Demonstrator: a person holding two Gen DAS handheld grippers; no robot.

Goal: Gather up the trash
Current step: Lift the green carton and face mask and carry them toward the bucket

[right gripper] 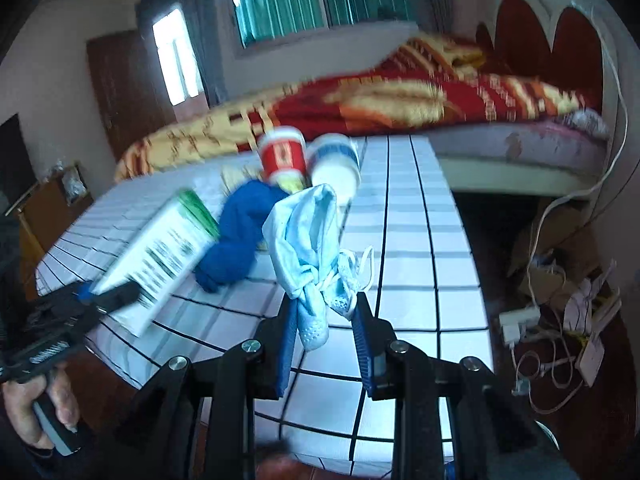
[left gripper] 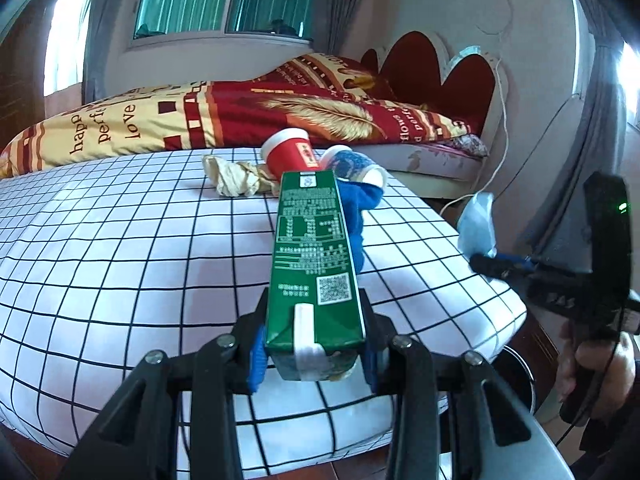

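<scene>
Two items in hand, several more on the table.

Item one: green carton, clamped at its near end between the blue pads of my left gripper. Its long axis runs straight out along the fingers, far end pointing at the heap. From the right wrist view the carton sticks out over the table's near edge.

Item two: pale blue face mask, crumpled, pinched by my right gripper, jaws closed down on the bunched fabric and ear loops. It hangs clear of the tabletop, off the table's right side as the left camera sees it.

Uncollected, at the far edge: red paper cup, blue-and-white cup on its side, crumpled tan paper, blue cloth beside the carton.

Bin: I judge the rounded white rim just below the table's right corner to be it, though little shows. It lies nearer my right hand; the mask should drop first, the carton must swing right and tip end-down.
</scene>
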